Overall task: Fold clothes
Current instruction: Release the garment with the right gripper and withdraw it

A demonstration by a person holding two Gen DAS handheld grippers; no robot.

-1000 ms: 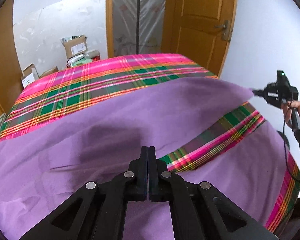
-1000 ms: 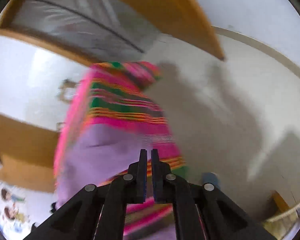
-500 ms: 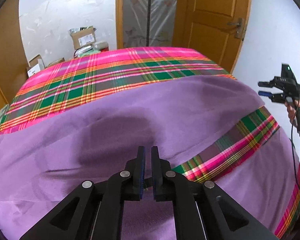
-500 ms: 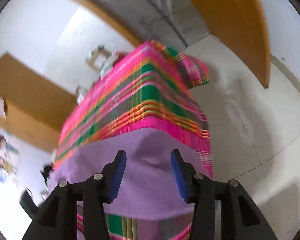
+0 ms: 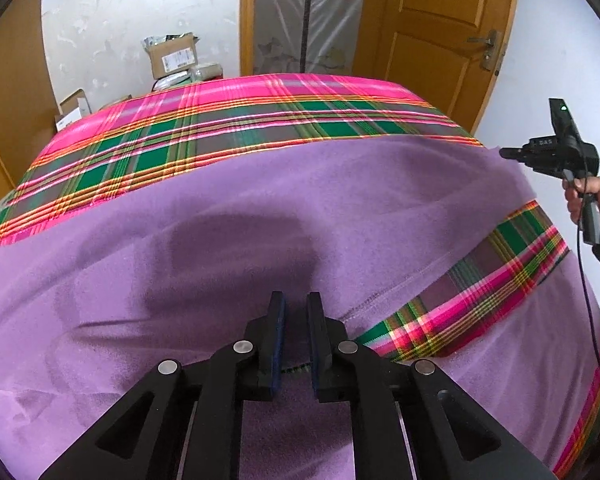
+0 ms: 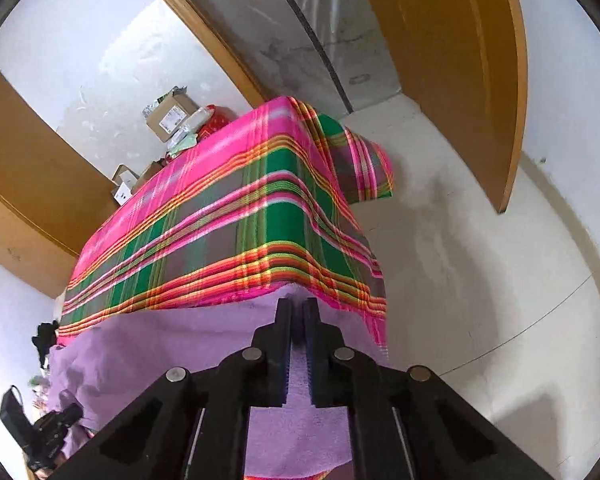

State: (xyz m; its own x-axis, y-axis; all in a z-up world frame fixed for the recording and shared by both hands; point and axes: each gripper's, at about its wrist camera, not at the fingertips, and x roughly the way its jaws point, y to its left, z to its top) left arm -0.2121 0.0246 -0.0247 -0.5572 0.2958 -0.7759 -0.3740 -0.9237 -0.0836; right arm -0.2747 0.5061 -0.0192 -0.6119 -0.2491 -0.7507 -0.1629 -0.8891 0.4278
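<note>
A purple fleece cloth (image 5: 260, 208) lies spread over a bed with a pink and green plaid cover (image 5: 220, 128). One edge is folded over, so a plaid strip shows at the right. My left gripper (image 5: 296, 304) hovers low over the cloth near that folded hem, its fingers slightly open with nothing held. My right gripper (image 6: 297, 308) is shut on the cloth's far right corner at the bed's edge. The left wrist view shows the right gripper (image 5: 508, 154) held in a hand (image 5: 588, 192), its tip at that corner. The purple cloth (image 6: 180, 344) stretches left toward the left gripper (image 6: 72, 412).
Cardboard boxes (image 5: 172, 56) are stacked against the wall beyond the bed. A wooden door (image 5: 440, 28) stands at the back right beside a plastic-covered opening (image 5: 300, 20). Bare concrete floor (image 6: 480, 260) runs along the bed's right side. The plaid cover (image 6: 220, 232) hangs over the corner.
My left gripper went from shut to slightly open and let the cloth go. My right gripper opened half a second ago and has shut again on the cloth's corner.
</note>
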